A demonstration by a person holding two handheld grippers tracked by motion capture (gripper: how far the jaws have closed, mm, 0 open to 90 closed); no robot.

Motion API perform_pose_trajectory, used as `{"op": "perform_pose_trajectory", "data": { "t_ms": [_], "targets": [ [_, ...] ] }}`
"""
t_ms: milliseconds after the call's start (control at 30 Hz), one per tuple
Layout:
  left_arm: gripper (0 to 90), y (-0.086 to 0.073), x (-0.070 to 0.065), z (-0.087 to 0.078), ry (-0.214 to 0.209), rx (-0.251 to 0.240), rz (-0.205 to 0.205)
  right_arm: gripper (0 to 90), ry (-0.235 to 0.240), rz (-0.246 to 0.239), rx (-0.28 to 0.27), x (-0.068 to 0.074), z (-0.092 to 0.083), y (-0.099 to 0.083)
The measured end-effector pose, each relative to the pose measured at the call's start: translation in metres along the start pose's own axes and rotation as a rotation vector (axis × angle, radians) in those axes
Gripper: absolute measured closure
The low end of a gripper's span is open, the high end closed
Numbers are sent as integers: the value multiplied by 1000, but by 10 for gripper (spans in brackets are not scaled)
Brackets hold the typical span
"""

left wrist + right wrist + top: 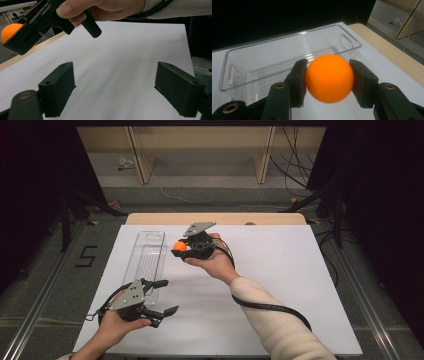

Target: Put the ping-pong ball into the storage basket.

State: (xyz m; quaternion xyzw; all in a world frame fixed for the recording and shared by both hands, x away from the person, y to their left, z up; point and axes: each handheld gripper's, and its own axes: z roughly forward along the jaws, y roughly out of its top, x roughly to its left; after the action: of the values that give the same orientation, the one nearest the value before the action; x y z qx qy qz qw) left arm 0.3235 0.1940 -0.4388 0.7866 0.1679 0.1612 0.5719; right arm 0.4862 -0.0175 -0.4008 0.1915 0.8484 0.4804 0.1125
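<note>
The right hand-held gripper [329,82] is gripping an orange ball [329,78] between both jaws, just beside the clear bin [287,47]; its own view is showing the bin's inside bare. The left hand-held gripper [161,296] is hanging wide open over the white tabletop [280,270].

Clear plastic bin [145,257] lies left of centre on the bench [280,285], long side running up-frame. Right claw [176,249] at frame centre, just right of the bin's upper half, ball [180,246] between its jaws. Left claw [165,297] lower left, below the bin's near end.
</note>
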Motion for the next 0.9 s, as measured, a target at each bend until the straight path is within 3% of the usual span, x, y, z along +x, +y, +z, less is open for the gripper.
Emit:
{"op": "perform_pose_trajectory", "data": {
  "t_ms": [900],
  "targets": [
    [159, 0, -1, 1, -8, 9, 6, 513, 27, -16, 9, 6, 22, 14]
  ]
}}
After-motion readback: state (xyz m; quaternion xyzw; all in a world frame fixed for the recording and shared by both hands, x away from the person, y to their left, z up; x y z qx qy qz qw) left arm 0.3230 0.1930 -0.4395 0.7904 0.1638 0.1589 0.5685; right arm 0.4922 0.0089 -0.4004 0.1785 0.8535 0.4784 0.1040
